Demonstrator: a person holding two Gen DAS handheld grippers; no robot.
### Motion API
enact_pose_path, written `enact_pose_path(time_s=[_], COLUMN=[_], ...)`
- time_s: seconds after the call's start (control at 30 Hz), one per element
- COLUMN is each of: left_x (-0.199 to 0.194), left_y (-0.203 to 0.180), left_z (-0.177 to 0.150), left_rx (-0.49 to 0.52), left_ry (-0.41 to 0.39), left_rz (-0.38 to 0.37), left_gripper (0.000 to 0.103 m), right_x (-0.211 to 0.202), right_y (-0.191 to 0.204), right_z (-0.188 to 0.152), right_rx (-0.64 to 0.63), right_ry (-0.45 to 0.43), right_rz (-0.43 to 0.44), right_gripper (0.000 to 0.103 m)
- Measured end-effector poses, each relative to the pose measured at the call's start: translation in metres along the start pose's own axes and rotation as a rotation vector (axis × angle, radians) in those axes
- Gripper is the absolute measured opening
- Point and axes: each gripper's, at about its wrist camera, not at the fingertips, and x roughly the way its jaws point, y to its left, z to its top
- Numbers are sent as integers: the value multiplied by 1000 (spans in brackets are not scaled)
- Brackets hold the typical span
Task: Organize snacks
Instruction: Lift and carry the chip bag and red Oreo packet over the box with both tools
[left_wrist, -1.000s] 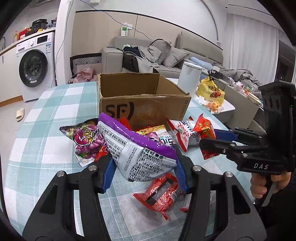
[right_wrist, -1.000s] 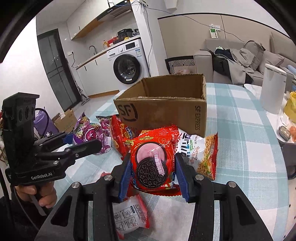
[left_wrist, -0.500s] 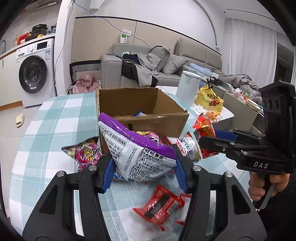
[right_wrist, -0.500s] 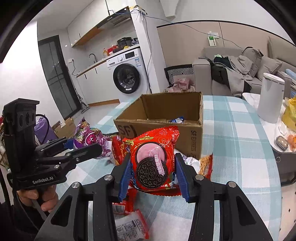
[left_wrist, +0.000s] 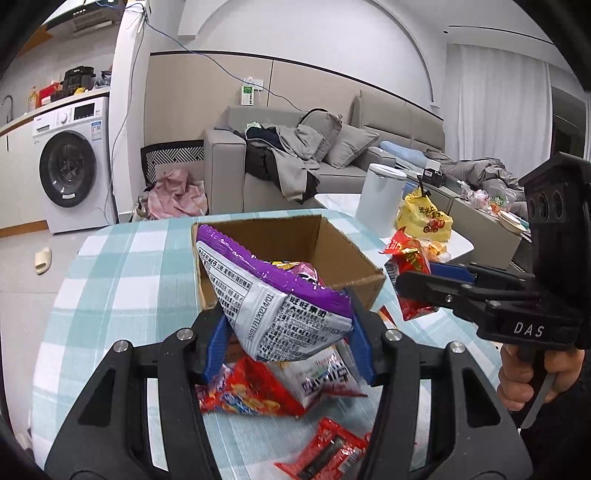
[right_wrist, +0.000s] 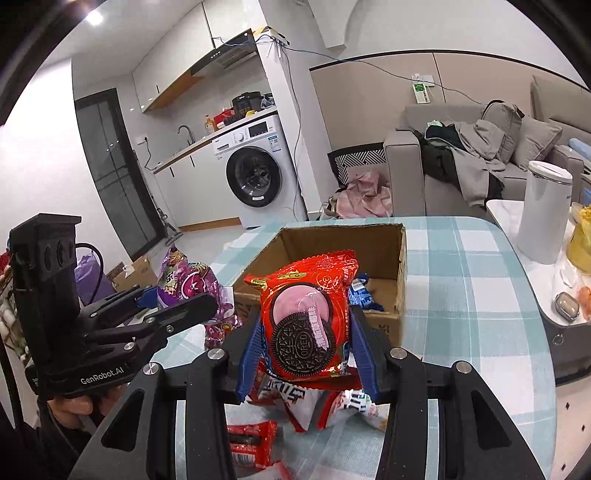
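Note:
My left gripper (left_wrist: 288, 343) is shut on a purple and white snack bag (left_wrist: 273, 299), held in the air just before the open cardboard box (left_wrist: 347, 254). My right gripper (right_wrist: 306, 350) is shut on a red Oreo pack (right_wrist: 306, 325), also lifted in front of the same cardboard box (right_wrist: 400, 266). The box holds a few wrapped snacks, a blue one (right_wrist: 364, 295) among them. The right gripper (left_wrist: 413, 284) shows at the right of the left wrist view with the red pack (left_wrist: 408, 262). The left gripper (right_wrist: 173, 306) and the purple bag (right_wrist: 188, 284) appear at the left of the right wrist view.
Loose snack packs lie on the checked tablecloth (left_wrist: 122, 280) under the grippers: a red and orange bag (left_wrist: 243, 395), a white bag (left_wrist: 325, 376), a small red pack (left_wrist: 325, 454). A white canister (right_wrist: 543, 214) and a yellow bag (left_wrist: 424, 218) stand on the side table at the right.
Both grippers have risen with their packs and come closer to the box, so its inside now shows. The snacks left on the table have dropped lower in both views.

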Motion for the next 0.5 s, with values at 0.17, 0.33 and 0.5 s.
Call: enact_pose_path(time_s=[0.17, 0.33, 0.5], left_x=[11, 33, 57], left_y=[7, 20, 31], left_z=[18, 37, 50], left_rx=[1, -4, -4], left_ry=[-11, -16, -4], left_rz=[18, 53, 72], left_gripper=[53, 53, 53], right_x=[11, 24, 42], right_y=[-1, -8, -21], right_z=[13, 27, 37], right_rx=[12, 41, 81], right_ry=[1, -5, 13], right_rz=[-1, -3, -19], right_gripper=[46, 46, 46])
